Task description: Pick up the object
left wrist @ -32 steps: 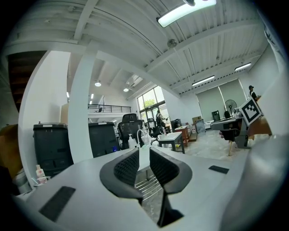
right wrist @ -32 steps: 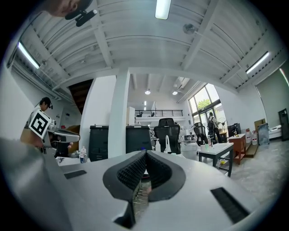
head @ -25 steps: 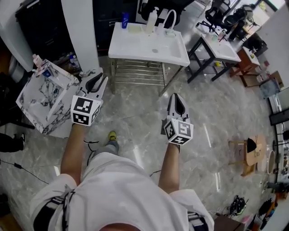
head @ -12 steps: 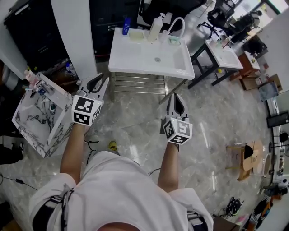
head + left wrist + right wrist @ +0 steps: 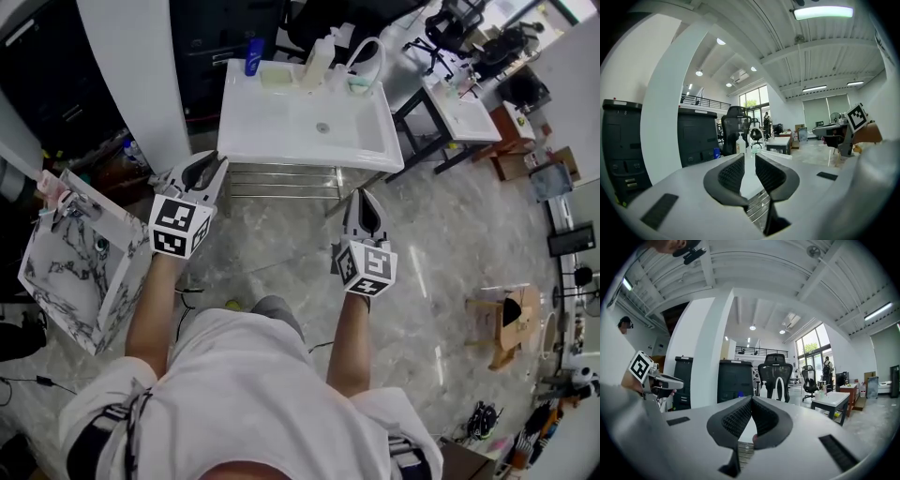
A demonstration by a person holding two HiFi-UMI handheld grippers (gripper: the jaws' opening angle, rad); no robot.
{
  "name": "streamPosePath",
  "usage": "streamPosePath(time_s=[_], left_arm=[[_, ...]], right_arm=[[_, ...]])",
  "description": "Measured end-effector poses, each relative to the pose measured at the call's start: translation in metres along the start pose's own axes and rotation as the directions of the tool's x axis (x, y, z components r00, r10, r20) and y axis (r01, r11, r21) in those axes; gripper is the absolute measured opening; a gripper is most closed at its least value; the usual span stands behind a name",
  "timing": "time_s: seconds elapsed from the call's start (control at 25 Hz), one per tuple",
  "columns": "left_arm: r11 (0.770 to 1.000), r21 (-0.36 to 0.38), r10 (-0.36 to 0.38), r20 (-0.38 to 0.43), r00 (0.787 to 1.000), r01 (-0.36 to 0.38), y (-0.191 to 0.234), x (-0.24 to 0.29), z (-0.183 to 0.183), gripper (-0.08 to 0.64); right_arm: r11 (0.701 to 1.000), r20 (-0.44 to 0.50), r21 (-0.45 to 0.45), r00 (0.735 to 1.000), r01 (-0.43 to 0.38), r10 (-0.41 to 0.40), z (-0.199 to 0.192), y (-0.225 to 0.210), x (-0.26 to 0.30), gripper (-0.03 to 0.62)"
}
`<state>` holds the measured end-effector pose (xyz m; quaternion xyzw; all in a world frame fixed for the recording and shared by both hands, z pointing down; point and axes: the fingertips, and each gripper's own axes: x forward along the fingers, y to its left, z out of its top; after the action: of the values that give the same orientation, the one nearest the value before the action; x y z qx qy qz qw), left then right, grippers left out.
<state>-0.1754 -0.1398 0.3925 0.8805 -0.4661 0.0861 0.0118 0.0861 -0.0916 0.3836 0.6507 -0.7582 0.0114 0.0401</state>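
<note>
A white sink table (image 5: 281,122) stands ahead of me, with a blue bottle (image 5: 252,56), a white pump bottle (image 5: 316,52) and a white arched tap (image 5: 367,56) along its back edge. My left gripper (image 5: 208,161) hovers over the floor just short of the table's front left corner, jaws a narrow gap apart and empty. In the left gripper view the gripper (image 5: 750,157) points at the pump bottle (image 5: 741,144). Off the table's front right corner, my right gripper (image 5: 364,195) has its jaws together with nothing in them; in its own view (image 5: 751,399) it faces the tap (image 5: 779,389).
A white pillar (image 5: 141,75) rises at the left, with a marble-patterned box (image 5: 70,253) beside it on the floor. A black-framed white table (image 5: 459,103) stands to the right of the sink. A wooden stool (image 5: 511,323) is at the far right. Metal rails run under the sink table.
I have walked forward: the sink table has come closer to both grippers. The marble box has slid to the left edge. The jaws look unchanged.
</note>
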Motion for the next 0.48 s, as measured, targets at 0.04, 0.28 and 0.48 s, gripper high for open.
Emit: streamPosePath(time_s=[0.04, 0.28, 0.48], left_arm=[[1.000, 0.001, -0.003, 0.001, 1.000, 0.003, 0.002, 0.006, 0.001, 0.066], [1.000, 0.015, 0.001, -0.005, 1.000, -0.001, 0.014, 0.049, 0.002, 0.066], [0.999, 0.036, 0.030, -0.019, 0.999, -0.029, 0.031, 0.103, 0.004, 0.066]], right_arm=[[1.000, -0.003, 0.003, 1.000, 0.000, 0.000, -0.001, -0.002, 0.006, 0.008], [0.999, -0.004, 0.044, 1.000, -0.012, 0.013, -0.010, -0.023, 0.050, 0.008], [0.995, 0.028, 0.095, 0.999, -0.032, 0.029, -0.014, -0.056, 0.106, 0.008]])
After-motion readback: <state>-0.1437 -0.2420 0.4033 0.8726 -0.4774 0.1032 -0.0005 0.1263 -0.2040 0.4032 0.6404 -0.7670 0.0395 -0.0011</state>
